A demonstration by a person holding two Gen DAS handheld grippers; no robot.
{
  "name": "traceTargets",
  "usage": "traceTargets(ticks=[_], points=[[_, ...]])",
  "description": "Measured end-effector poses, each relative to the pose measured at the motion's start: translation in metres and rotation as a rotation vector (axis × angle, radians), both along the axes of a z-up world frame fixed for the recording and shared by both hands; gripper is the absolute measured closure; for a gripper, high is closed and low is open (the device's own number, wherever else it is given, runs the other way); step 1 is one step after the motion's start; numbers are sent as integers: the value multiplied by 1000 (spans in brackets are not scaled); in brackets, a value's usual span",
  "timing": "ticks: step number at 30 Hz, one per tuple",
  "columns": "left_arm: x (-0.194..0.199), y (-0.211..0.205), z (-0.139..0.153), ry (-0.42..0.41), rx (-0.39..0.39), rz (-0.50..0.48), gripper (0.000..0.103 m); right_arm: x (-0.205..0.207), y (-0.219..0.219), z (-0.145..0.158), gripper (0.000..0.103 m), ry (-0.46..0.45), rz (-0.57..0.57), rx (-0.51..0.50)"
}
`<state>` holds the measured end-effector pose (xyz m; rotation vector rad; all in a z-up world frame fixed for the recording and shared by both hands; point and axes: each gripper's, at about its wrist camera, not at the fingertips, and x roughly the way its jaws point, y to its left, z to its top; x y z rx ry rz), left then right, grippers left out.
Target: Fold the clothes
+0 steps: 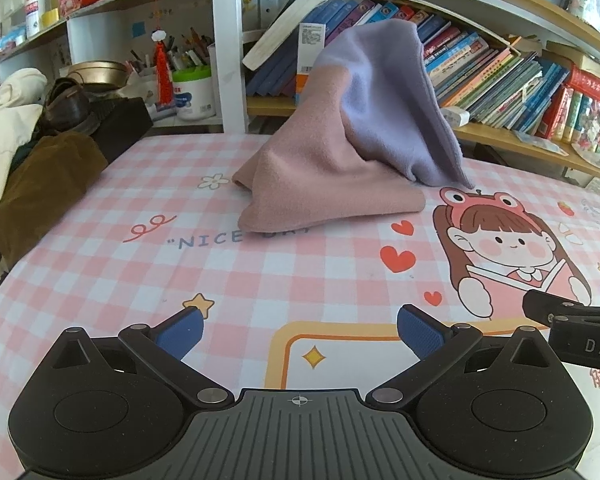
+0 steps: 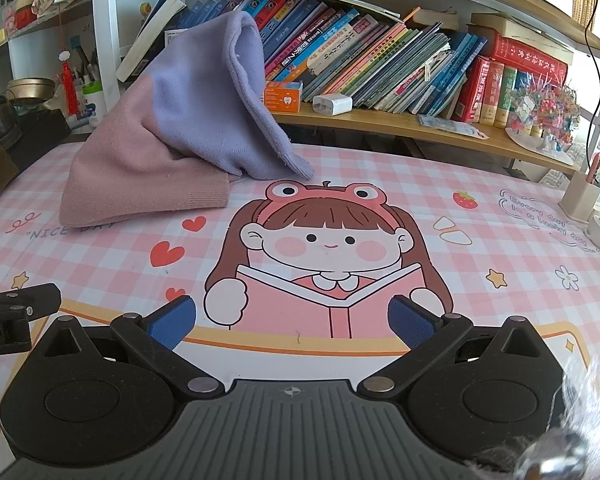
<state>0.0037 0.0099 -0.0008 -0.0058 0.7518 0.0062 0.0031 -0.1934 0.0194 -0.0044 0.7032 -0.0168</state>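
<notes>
Item, far left of the left wrist view: we record a heap of cream and brown clothing (image 1: 28, 168) at the table edge, with a brown shoe (image 1: 66, 106) on a black box behind it. Item: our left gripper (image 1: 300, 330), blue pads (image 1: 182, 334) spread wide, nothing between them, held low over the pink checked tablecloth (image 1: 140, 272). Item, centre: the garment (image 1: 340, 148), pink below and lilac above, bunched into a tall peak; it rests on the cloth near the far edge of the table, partly over the "NICE DAY" lettering (image 1: 208, 240), well apart from both grippers. Item, behind: bookshelf (image 1: 500, 136) of leaning books. Item, right: cartoon girl print (image 1: 508, 248) on the cloth. Item: our right gripper (image 2: 292, 322), also spread wide and empty, held over the girl's printed open book, the garment (image 2: 172, 140) lying ahead to its left. Item, far right of the right wrist view: a beige pen holder (image 2: 580, 196) at the table edge
</notes>
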Motion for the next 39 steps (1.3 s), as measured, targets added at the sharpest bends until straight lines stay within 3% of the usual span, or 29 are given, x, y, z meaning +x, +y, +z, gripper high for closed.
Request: traceTargets(ticks=[7, 13, 17, 21, 28, 33, 39], points=[[2, 3, -1, 18, -31, -21, 0, 3, 0, -1, 0, 15, 13, 32], [17, 10, 4, -14, -10, -9, 0, 9, -1, 11, 0, -24, -38, -33], [35, 15, 7, -50, -2, -8, 0, 17, -9, 19, 0, -50, -13, 35], [56, 17, 8, -64, -14, -28, 0, 24, -10, 21, 0, -50, -13, 37], [104, 19, 7, -165, 69, -36, 0, 29, -20, 22, 0, -44, 2, 92], [137, 12, -8, -179, 144, -31, 0, 25, -33, 17, 0, -2, -25, 157], [161, 7, -23, -168, 123, -19, 0, 13, -43, 15, 0, 29, -57, 163]])
